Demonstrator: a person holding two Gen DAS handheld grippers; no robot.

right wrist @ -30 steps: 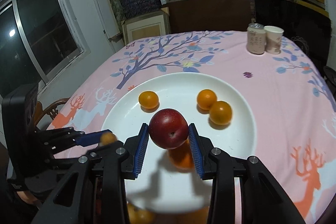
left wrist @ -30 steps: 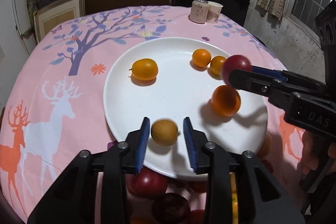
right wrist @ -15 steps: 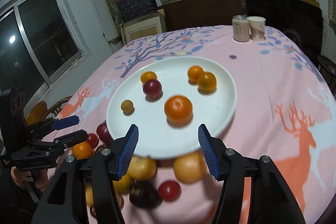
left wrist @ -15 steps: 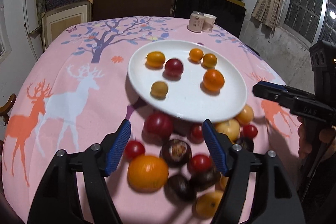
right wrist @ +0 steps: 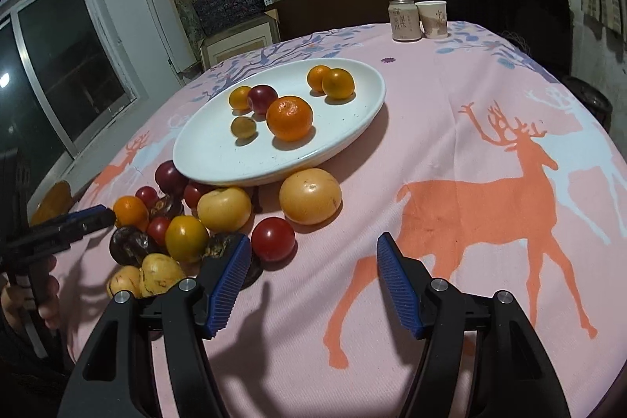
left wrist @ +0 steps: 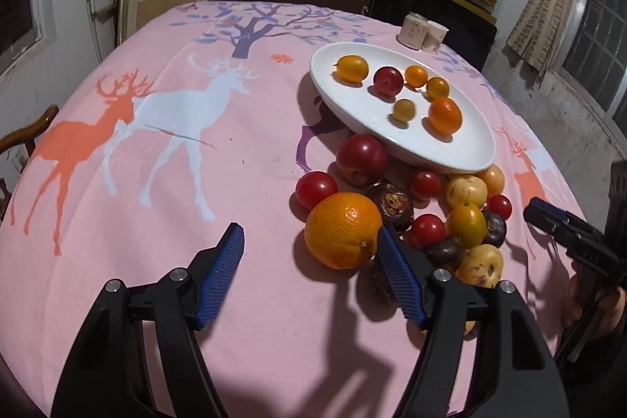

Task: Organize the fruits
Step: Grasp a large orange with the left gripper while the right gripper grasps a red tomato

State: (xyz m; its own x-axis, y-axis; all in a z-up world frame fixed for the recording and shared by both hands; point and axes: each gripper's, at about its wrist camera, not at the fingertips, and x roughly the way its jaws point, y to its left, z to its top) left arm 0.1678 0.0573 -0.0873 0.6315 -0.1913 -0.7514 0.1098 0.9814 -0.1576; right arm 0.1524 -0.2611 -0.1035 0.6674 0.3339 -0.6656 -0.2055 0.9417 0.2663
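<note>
Left claw: your left gripper stands wide, nothing pinched, bare cloth between the pads.
Right claw: your right gripper has its jaws opening right now, and nothing sits between them either.
Nearest your left claw: one big orange, just off the inner face of the right-hand finger; whether it touches, I can't tell.
Nearest your right claw: one red cherry tomato just ahead of the left-hand finger, and a dark fruit partly tucked behind that finger.
Loose pile count: ahead of both claws, on the tablecloth, roughly fourteen fruits crowd together against the near rim of the plate. You've got four small red tomatoes, one red plum, the one orange, several yellow ones and about four dark brown ones; some hide behind others, so take that as approximate.
Biggest yellow one: a pale yellow-orange round fruit, straight ahead of your right claw, just beside the plate rim.
Plate: one white plate, beyond the pile.
In the plate: six fruits, count them. One mandarin, one dark red plum, one small olive-yellow fruit, three small orange ones.
Far beyond the plate: one can and one paper cup, side by side.
</note>
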